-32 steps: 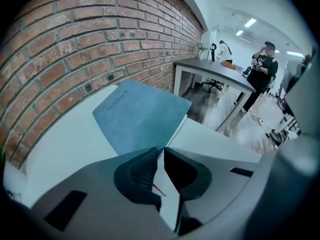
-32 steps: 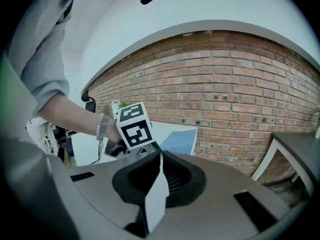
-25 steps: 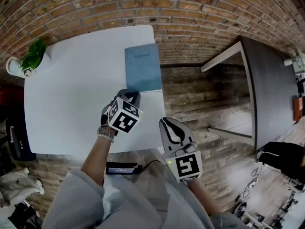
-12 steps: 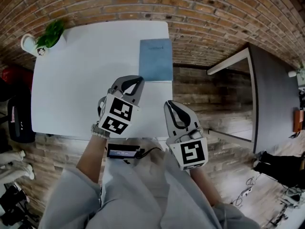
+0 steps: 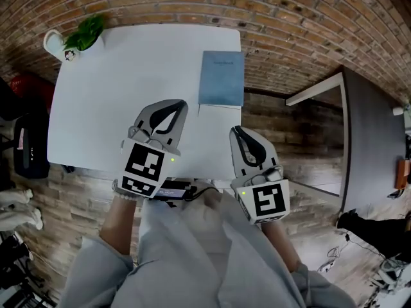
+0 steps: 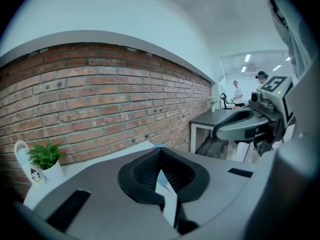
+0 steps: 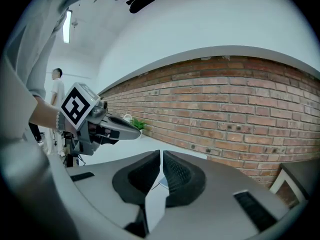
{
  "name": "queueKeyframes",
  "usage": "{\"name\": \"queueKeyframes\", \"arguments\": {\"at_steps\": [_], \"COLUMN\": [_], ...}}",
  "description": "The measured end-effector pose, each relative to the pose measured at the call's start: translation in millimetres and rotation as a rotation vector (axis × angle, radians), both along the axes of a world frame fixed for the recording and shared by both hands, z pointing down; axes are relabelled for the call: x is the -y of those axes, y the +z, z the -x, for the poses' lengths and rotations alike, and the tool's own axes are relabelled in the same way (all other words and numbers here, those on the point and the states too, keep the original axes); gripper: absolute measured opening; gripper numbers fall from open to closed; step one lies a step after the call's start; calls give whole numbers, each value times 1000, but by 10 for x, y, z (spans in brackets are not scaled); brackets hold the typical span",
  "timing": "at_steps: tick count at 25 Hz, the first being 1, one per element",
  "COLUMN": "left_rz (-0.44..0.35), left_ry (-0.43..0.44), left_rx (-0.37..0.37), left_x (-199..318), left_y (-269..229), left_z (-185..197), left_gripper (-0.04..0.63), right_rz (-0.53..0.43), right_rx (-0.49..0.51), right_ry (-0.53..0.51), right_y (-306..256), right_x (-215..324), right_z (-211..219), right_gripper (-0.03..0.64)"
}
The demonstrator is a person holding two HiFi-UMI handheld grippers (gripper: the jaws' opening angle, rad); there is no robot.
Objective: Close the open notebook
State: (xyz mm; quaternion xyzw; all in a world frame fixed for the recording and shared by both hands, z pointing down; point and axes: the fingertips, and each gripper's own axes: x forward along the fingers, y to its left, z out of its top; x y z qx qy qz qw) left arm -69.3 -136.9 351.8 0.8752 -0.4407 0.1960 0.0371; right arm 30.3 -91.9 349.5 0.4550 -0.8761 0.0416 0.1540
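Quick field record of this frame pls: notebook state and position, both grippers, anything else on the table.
notebook: blue notebook, closed, lying flat, cover up
notebook position: far right part of the white table, along its right edge
left gripper: jaws together, nothing between them, held above the table's near part
right gripper: jaws together, empty, near the table's near right corner
contact: neither gripper touches the notebook
other on table: potted plant in a white mug, far left corner
surroundings: brick wall, dark table to the right
task: notebook looks already closed
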Motion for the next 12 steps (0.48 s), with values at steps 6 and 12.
{"name": "queueKeyframes", "arguments": {"at_steps": [6, 12], "left_rz": [-43, -64], "left_ry": [-3, -46], "left_rx": [-9, -47], "left_x": [-228, -321], "left_y": [-188, -354], "left_z": [143, 286], "left_gripper": [18, 18], "right_rz": [-28, -50], "right_rx": [1, 3], "right_ry": [-21, -21], "right_y": [-106, -189], "right_x": [-16, -4], "right_z": [46, 108], "right_gripper": [48, 48]}}
